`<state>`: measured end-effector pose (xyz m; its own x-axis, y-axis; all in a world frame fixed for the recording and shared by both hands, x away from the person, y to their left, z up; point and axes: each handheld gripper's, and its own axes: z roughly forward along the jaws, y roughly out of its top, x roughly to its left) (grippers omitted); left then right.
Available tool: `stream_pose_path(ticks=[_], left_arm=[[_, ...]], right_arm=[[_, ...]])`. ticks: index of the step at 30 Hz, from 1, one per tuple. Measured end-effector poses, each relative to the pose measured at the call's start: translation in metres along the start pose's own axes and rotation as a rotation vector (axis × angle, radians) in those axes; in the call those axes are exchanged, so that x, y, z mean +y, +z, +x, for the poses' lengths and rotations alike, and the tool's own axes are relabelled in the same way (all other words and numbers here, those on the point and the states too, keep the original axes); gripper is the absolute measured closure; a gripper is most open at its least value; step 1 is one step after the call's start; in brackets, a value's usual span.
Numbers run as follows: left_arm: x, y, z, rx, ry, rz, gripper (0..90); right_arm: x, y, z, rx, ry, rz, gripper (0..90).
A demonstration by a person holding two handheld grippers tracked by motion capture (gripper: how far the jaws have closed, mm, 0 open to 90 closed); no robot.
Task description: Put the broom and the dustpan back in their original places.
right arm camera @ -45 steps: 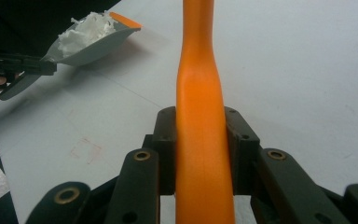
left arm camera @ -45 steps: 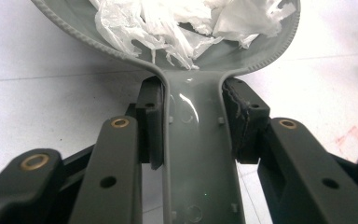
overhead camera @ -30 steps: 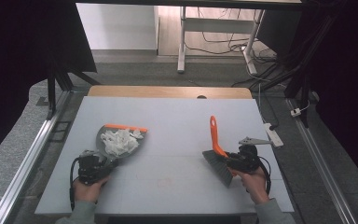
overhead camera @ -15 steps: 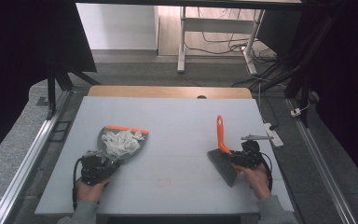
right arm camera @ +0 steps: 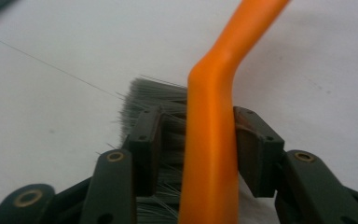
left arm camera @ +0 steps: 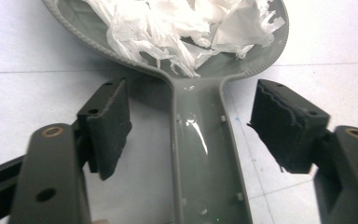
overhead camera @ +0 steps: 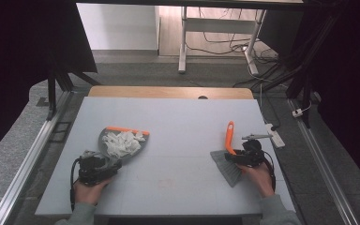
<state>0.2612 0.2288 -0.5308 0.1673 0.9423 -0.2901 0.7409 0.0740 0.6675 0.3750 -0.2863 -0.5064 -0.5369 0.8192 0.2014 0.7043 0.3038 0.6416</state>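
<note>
Grey plastic dustpan point(overhead camera: 122, 143) with crumpled white tissue point(left arm camera: 182, 28) is seen near the table's point(overhead camera: 178, 122) left edge — left gripper point(left arm camera: 191, 116) released, straddling its handle. Right gripper point(right arm camera: 198, 140) is clenched on orange-handled grey brush point(overhead camera: 228, 154) near the right edge.

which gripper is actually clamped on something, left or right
The right gripper: its jaws pinch the brush's orange handle. The left gripper is open, straddling the dustpan handle without touching.
</note>
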Motion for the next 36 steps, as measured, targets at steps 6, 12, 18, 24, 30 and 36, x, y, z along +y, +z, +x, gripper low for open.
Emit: stream_pose_path(ticks=[6, 12, 18, 24, 30, 36], left_arm=[[0.001, -0.006, 0.006, 0.005, 0.013, -0.016, 26.9], [0.001, -0.010, 0.008, -0.001, 0.026, -0.023, 26.9], [0.004, -0.014, 0.010, -0.017, 0.086, -0.033, 28.0], [0.008, -0.018, 0.016, -0.054, 0.137, -0.044, 29.1], [0.010, -0.019, 0.021, -0.117, 0.178, -0.011, 30.2], [0.010, -0.018, 0.020, -0.185, 0.232, 0.021, 30.6]], right_arm=[[0.001, 0.000, 0.001, -0.059, -0.032, -0.017, 56.8], [0.000, -0.002, 0.001, -0.057, -0.044, -0.023, 54.7], [-0.003, -0.011, 0.007, -0.065, -0.087, -0.052, 52.7], [-0.011, -0.021, 0.015, -0.059, -0.126, -0.081, 52.3], [-0.021, -0.027, 0.021, -0.029, -0.182, -0.112, 52.4], [-0.035, -0.034, 0.024, -0.015, -0.234, -0.146, 52.7]])
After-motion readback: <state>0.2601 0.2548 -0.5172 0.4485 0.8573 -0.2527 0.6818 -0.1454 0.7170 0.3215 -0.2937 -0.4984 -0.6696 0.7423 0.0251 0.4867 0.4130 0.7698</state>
